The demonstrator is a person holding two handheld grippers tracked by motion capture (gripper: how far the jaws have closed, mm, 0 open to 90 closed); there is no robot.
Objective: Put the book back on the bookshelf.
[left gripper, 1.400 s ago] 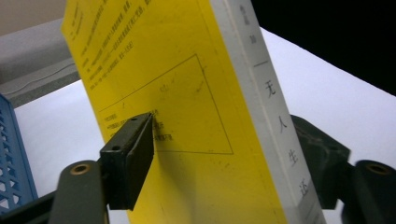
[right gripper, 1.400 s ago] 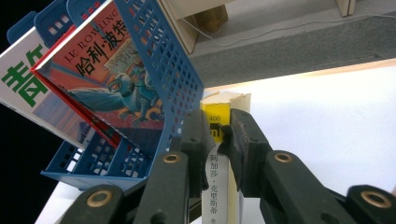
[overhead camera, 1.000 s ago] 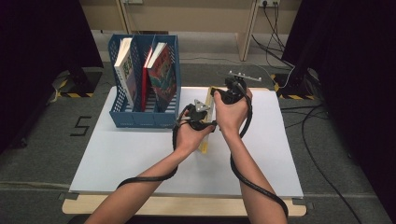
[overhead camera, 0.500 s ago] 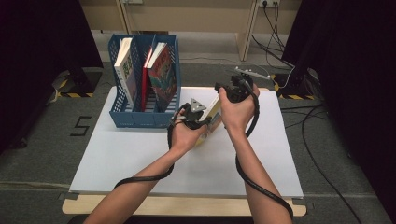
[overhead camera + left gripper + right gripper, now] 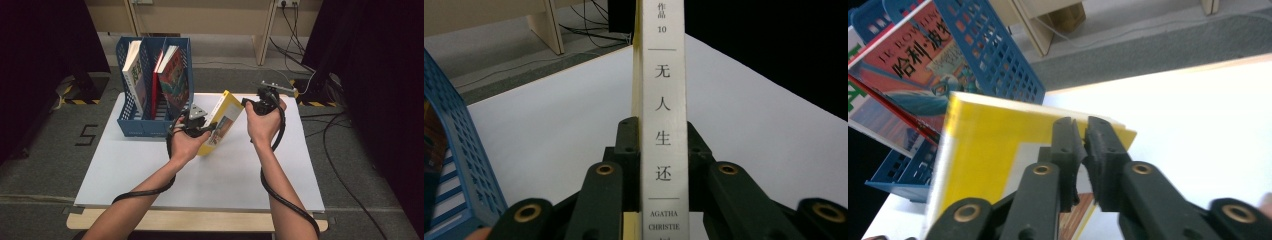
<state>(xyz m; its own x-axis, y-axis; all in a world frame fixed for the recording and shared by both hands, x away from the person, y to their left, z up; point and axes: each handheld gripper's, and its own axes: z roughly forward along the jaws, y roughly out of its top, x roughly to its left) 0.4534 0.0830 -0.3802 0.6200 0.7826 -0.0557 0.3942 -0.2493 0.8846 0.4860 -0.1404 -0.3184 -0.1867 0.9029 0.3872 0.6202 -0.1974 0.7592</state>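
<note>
A yellow paperback (image 5: pixel 223 119) stands tilted on the white tabletop (image 5: pixel 225 175), its upper end leaning away to the right. My left gripper (image 5: pixel 212 131) has just closed and is shut on it low down. In the left gripper view my left gripper (image 5: pixel 664 131) clamps across the white spine of the paperback (image 5: pixel 664 75). My right gripper (image 5: pixel 246 103) is at the book's upper right corner. In the right gripper view the jaws of my right gripper (image 5: pixel 1083 127) have just been closing and stand almost together before the yellow cover (image 5: pixel 993 145), with nothing between them.
A blue file rack (image 5: pixel 131 125) stands at the back left of the table, with a white book (image 5: pixel 134 70) and a colourful book (image 5: pixel 175 80) upright in it. The blue file rack (image 5: pixel 993 55) lies just beyond the paperback. Cables trail from both grippers along the forearms.
The yellow book has come up from lying low between the hands to a tilted stand. The left gripper has taken hold of it. The right hand has shifted a little right.
</note>
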